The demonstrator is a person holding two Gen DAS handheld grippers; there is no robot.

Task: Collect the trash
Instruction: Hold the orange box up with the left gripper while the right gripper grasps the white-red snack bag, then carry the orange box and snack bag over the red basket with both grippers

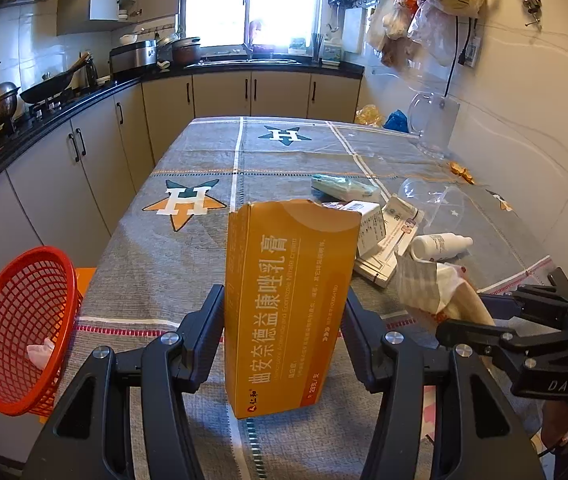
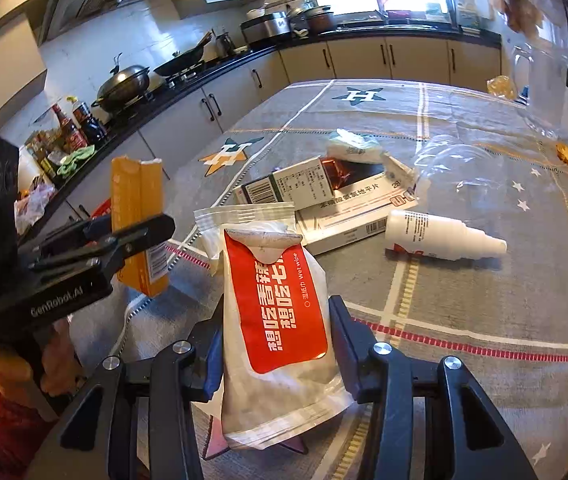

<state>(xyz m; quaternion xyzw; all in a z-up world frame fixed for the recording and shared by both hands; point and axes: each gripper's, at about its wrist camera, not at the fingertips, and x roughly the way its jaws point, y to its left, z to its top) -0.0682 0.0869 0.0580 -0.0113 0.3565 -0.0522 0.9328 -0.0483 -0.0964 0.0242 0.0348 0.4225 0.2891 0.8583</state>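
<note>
The left gripper [image 1: 285,312] is clamped on an orange carton [image 1: 289,300], its 2 fingers pressing the carton's long sides. The carton's long axis runs straight out along the fingers, and its torn open end points away from the camera toward the far end of the table [image 1: 204,264]. In the right wrist view the same carton [image 2: 136,216] stands nearly upright above the table's left edge, torn end up.

The right gripper [image 2: 276,340] holds a wet-wipe packet [image 2: 280,320], white with a red label, between both fingers; the jaws are closing on it. The packet's long axis lies along the fingers, its flap end pointing away toward the litter on the table.

Just beyond the packet lies a clear zip bag [image 2: 244,216], then a flat white medicine box [image 2: 347,216] with a smaller box [image 2: 284,186] resting on it. To the right a white spray bottle [image 2: 439,240] lies on its side, nozzle pointing right. Farther off lies a pale green pack [image 2: 353,148].

A red mesh basket [image 1: 24,340] sits tilted off the table's left edge, with 1 crumpled white scrap [image 1: 40,352] inside.
</note>
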